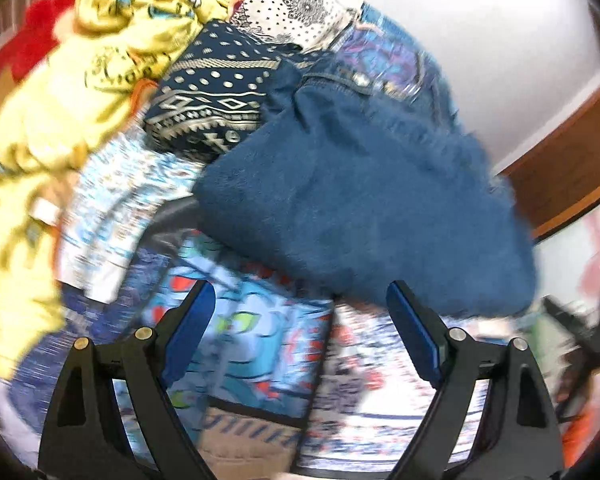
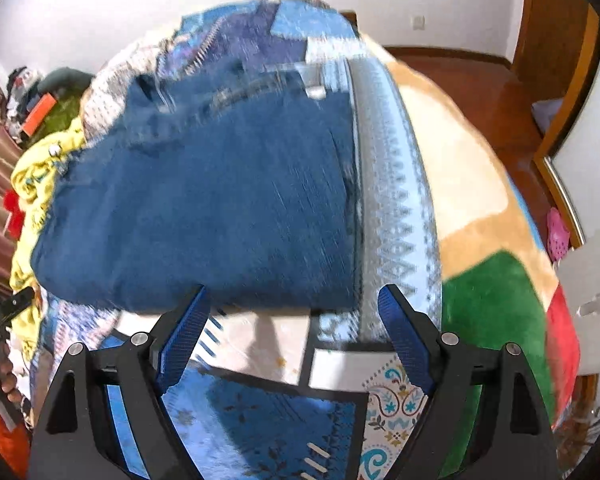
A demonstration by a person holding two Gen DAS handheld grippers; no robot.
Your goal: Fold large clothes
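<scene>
A folded pair of blue jeans (image 2: 204,208) lies on a bed covered by a patchwork quilt (image 2: 260,412), and serves here as the landmark. Just short of its near edge, the right gripper (image 2: 294,300) hangs with its fingers spread wide and nothing between them. The left gripper (image 1: 300,296) is likewise released and empty, its right-hand finger reaching the jeans' (image 1: 360,200) near edge in the picture; whether it touches the denim is hard to tell. Beyond the jeans lies a navy patterned garment (image 1: 216,96), with a crumpled yellow cloth (image 1: 60,128) to its left and a white dotted garment (image 1: 296,8) farther back. Motion blur smears most prints. A hand (image 2: 4,376) shows, cut off, at the frame edge left of the jeans.
</scene>
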